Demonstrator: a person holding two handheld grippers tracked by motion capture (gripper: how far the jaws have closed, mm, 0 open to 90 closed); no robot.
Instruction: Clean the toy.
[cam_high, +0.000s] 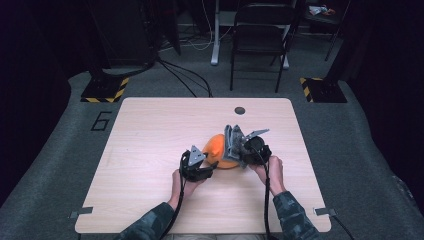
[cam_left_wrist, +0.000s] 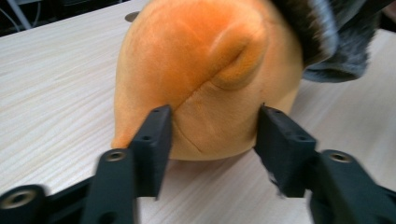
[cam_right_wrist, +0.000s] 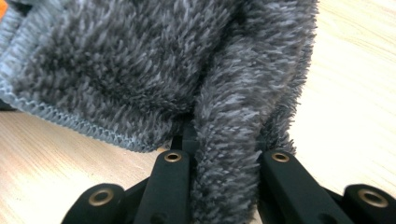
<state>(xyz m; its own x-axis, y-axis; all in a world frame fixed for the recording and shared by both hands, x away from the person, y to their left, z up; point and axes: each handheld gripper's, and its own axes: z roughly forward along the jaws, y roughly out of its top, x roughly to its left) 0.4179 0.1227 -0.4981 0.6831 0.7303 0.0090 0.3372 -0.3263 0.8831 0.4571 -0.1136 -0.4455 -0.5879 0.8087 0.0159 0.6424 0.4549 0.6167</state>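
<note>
Pinching a thick fold of the grey fleece cloth (cam_right_wrist: 154, 70), the right hand-held gripper (cam_high: 239, 145) has its jaws clamped tight on the pile, and in the right gripper view the fabric bunches straight up between them and spills away ahead and to the left. Over on the other side, the left hand-held gripper (cam_high: 200, 162) stands with its jaws parted, one either side of the near end of the orange plush toy (cam_left_wrist: 201, 74), and the pads sit just beside the plush rather than pressing into it, so nothing is gripped there. From the high view the toy (cam_high: 220, 150) rests on the tabletop (cam_high: 150, 130) between the two hands, directly ahead of the left jaws and just to the inside of the right ones, with the cloth (cam_high: 231, 140) draped against its far side. Its long axis seems to run away from the left hand-held gripper, rounded end nearest. That is the relation to watch: the left hand is the nearer one to the toy and lined up on it, while the right already has the cloth, so by my reading the cloth goes over or off the toy while the left steadies it.
</note>
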